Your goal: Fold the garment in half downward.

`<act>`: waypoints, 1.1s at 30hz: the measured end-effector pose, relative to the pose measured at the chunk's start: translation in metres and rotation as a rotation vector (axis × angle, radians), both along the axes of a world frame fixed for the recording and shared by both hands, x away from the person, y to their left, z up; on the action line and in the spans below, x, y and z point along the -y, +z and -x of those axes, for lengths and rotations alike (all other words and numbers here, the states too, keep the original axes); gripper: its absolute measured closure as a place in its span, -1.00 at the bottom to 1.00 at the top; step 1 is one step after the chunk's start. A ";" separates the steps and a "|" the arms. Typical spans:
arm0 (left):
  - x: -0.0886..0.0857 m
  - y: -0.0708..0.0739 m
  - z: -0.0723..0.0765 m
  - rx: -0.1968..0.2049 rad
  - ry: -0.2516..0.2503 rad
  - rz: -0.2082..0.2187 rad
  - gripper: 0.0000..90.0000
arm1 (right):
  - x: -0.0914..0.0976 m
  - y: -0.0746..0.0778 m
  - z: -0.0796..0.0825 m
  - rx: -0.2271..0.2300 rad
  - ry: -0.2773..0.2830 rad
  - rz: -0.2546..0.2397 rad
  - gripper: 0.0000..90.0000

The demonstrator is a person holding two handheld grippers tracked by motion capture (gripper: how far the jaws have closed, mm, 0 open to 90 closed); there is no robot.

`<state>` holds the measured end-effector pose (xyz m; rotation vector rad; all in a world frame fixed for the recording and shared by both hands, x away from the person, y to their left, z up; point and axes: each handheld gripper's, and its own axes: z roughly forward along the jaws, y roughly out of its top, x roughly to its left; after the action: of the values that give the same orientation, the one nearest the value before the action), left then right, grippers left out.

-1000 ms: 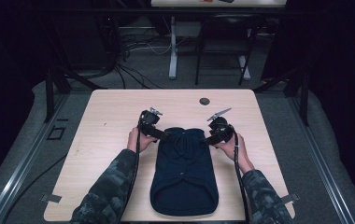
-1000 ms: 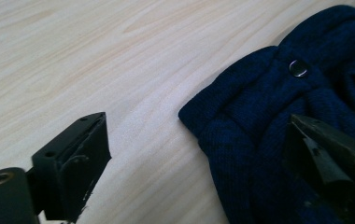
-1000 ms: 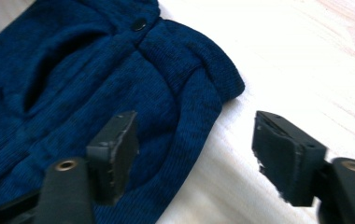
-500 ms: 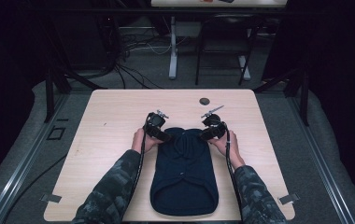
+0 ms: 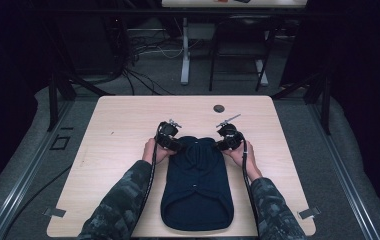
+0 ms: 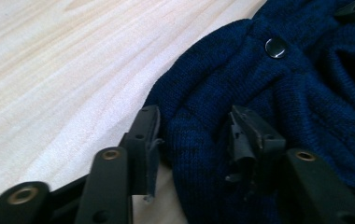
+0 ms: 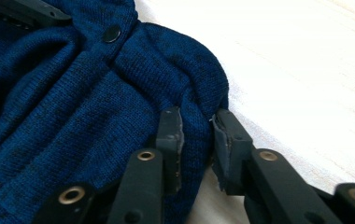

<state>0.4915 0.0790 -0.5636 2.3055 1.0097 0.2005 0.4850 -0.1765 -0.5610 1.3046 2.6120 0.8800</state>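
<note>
A dark blue knitted garment (image 5: 196, 185) is laid flat near the middle of the table (image 5: 118, 125), its rounded hem toward the person and its collar end away. The left gripper (image 5: 174, 144) is set at the left top corner and the right gripper (image 5: 220, 145) at the right top corner. In the left gripper view a thick fold of knit (image 6: 199, 140) is seen between the jaws, which have just been closing; the pads appear to touch the cloth on both sides, though a firm pinch cannot be confirmed. In the right gripper view the jaws, also just closed further, are nipped tightly on a narrow fold at the garment's edge (image 7: 196, 126). A dark snap button (image 6: 276, 47) is seen near the collar. The work is judged to be at its start: both corners are taken, but the garment is not yet lifted, folded or moved, so the whole handling is left to be done. The table is of pale wood grain, bare apart from a small dark round object (image 5: 219, 108) near its far edge. The table is ringed by grey floor, with cables (image 5: 143, 75) and dark frame legs beyond, and the room is dimly lit.
</note>
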 end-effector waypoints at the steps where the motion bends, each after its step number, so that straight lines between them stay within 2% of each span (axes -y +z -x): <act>1: 0.000 0.000 0.000 -0.004 -0.002 0.001 0.28 | 0.000 -0.001 0.001 0.006 -0.012 -0.013 0.68; 6: 0.002 0.004 0.002 0.011 -0.011 -0.022 0.51 | 0.000 0.001 0.003 0.019 -0.011 -0.006 0.73; 9: 0.003 0.006 0.003 0.024 -0.004 -0.025 0.54 | -0.001 0.003 0.005 0.036 -0.014 -0.005 0.74; 17: -0.002 0.018 0.008 0.056 0.001 0.013 0.55 | 0.001 0.021 0.014 0.103 0.006 -0.006 0.75; 24: -0.009 0.031 0.014 0.082 -0.006 0.048 0.54 | -0.002 0.042 0.027 0.182 0.032 -0.012 0.75; 33: -0.014 0.052 0.024 0.127 -0.040 0.067 0.55 | -0.001 0.064 0.044 0.261 0.063 -0.013 0.75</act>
<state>0.4672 0.0927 -0.5120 2.2201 0.8933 0.2886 0.4413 -0.1757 -0.4975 1.0351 2.4585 1.0038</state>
